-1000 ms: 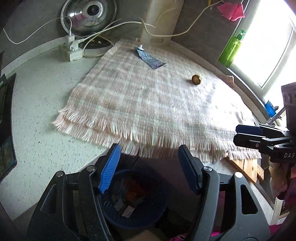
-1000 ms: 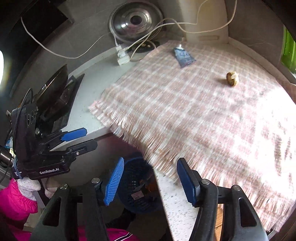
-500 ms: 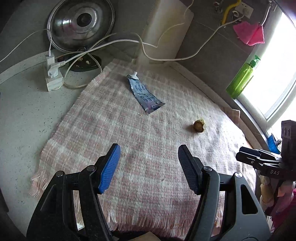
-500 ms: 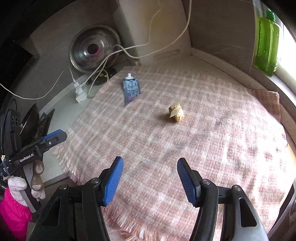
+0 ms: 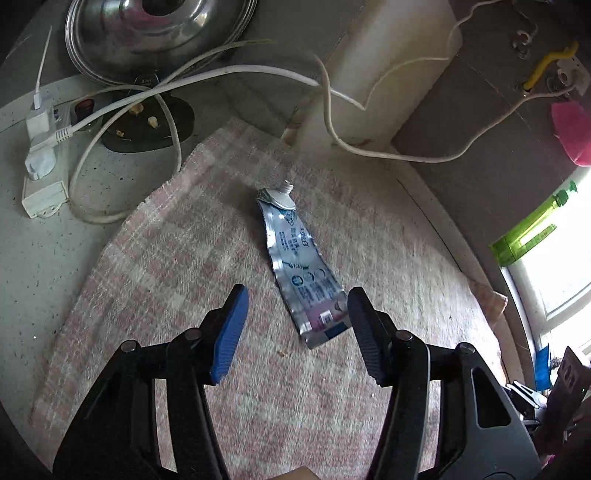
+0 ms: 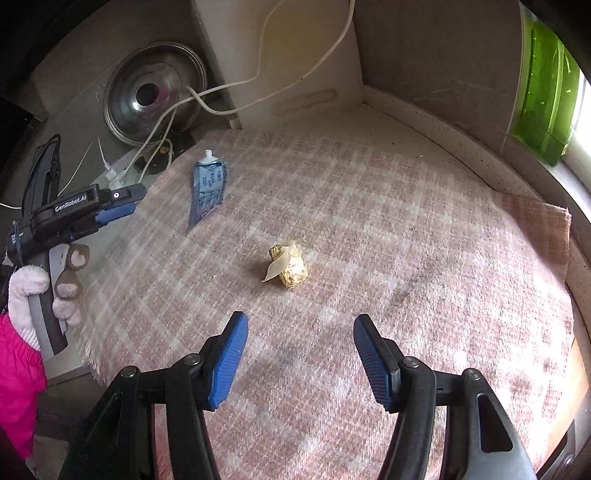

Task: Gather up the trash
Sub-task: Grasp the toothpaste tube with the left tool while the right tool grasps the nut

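Note:
A flattened silver-blue toothpaste tube [image 5: 299, 266] lies on the pink checked cloth [image 5: 166, 266], cap end away from me. My left gripper [image 5: 297, 295] hovers over the tube's lower end. Its jaws are closing with that end between them, and the pads do not press on it. In the right wrist view a crumpled yellowish scrap [image 6: 290, 264] sits mid-cloth, just ahead of my right gripper [image 6: 300, 319], which is open with nothing in it. That view also shows the tube [image 6: 208, 188] and the left gripper [image 6: 135, 201] beside it.
A steel lid [image 5: 155, 29] leans on the back wall. White cables [image 5: 332, 122] and a power strip [image 5: 40, 147] lie at the back left. A green bottle [image 6: 546, 96] stands by the window. A person's gloved hand [image 6: 29, 295] holds the left gripper.
Both grippers moved from the counter's edge above a blue bin forward over the cloth. The left came up to the tube and narrowed slightly, and the right neared the yellow scrap.

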A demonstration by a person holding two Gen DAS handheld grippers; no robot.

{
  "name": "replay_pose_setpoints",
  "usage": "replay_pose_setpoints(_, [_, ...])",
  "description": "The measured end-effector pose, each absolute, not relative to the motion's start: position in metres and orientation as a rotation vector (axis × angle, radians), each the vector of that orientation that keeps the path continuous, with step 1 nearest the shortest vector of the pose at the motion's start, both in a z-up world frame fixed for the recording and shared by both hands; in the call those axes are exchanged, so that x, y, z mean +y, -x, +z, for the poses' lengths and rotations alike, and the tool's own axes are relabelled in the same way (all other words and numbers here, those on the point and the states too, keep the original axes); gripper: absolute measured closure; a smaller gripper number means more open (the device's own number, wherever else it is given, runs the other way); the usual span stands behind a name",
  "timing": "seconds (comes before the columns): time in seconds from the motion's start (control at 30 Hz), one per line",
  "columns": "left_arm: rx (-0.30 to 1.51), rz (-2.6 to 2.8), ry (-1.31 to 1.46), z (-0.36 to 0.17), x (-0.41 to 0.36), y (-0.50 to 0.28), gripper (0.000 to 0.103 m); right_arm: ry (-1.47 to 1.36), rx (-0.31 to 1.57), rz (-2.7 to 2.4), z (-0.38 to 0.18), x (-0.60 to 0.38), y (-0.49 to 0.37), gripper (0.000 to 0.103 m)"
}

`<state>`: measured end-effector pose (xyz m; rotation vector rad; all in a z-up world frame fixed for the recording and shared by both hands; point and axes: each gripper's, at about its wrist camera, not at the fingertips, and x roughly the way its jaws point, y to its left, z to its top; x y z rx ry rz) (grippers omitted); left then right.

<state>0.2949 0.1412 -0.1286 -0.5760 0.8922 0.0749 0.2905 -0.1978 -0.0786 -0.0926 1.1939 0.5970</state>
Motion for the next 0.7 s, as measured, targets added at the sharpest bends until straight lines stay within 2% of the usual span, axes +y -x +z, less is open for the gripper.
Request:
replay_pose_setpoints(0.13, [0.920, 0.081, 0.620, -0.147, 0.155, -0.327, 0.046, 0.091, 1.201, 0.606, -0.088, -0.195, -0.302, 0.040])
replay_pose_setpoints(0.23, [0.955, 0.078, 0.621, -0.160, 0.159, -0.346, 0.056, 0.082, 1.215, 0.616, -0.096, -0.193, -0.307, 0.041])
replay_pose_setpoints(0.6, [0.965, 0.056, 0.643, -0.183, 0.168, -0.384, 0.059, 0.098, 1.246, 0.634, -0.116, -0.177, -0.322, 0.044])
replay_pose_setpoints(0.7, [0.971, 0.059, 0.628, -0.187, 0.167, -0.390, 0.083, 0.096, 1.254, 0.634, -0.121, -0.172, -0.329, 0.047])
